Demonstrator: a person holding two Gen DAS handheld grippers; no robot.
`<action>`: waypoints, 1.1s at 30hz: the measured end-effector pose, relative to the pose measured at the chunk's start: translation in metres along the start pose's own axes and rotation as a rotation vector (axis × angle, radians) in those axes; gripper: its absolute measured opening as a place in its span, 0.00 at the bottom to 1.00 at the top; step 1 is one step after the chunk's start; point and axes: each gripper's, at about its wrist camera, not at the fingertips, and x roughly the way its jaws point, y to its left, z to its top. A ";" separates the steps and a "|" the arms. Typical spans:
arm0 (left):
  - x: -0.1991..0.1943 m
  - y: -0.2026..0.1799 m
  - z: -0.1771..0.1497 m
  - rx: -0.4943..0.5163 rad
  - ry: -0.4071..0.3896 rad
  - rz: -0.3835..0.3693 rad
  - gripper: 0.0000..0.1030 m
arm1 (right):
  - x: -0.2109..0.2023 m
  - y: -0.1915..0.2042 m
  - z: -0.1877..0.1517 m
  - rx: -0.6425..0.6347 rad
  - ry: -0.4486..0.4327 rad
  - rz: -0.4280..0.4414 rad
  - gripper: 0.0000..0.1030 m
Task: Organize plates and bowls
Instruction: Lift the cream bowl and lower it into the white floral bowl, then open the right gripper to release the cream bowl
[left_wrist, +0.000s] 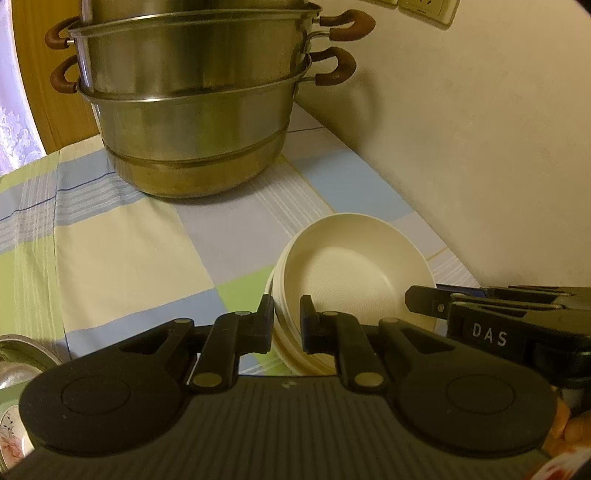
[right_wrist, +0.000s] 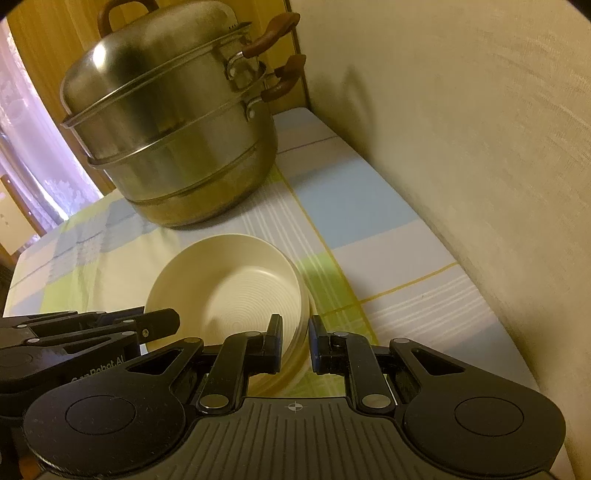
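A stack of cream ribbed bowls (left_wrist: 354, 266) sits on the checked tablecloth (left_wrist: 129, 236), near the wall; it also shows in the right wrist view (right_wrist: 229, 288). My left gripper (left_wrist: 287, 321) is shut on the stack's left rim, one finger outside and one inside. My right gripper (right_wrist: 295, 341) is shut on the stack's right rim in the same way. Each gripper shows in the other's view: the right one (left_wrist: 480, 310) reaches in from the right, the left one (right_wrist: 122, 325) from the left.
A large stainless tiered steamer pot (left_wrist: 192, 110) with brown handles stands behind the bowls, also in the right wrist view (right_wrist: 173, 122). The wall (right_wrist: 461, 147) runs along the right. A metal dish (left_wrist: 18, 354) and a flowered plate (left_wrist: 11, 435) lie at the left edge.
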 end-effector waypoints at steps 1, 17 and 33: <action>0.000 0.000 -0.001 -0.001 0.003 0.000 0.12 | 0.001 -0.001 0.000 0.002 0.003 0.000 0.15; 0.002 0.002 -0.003 -0.015 0.015 -0.006 0.13 | 0.001 -0.004 0.003 0.018 0.002 0.014 0.15; -0.055 0.002 -0.015 -0.041 -0.018 -0.011 0.15 | -0.047 -0.011 -0.011 0.018 -0.046 0.065 0.49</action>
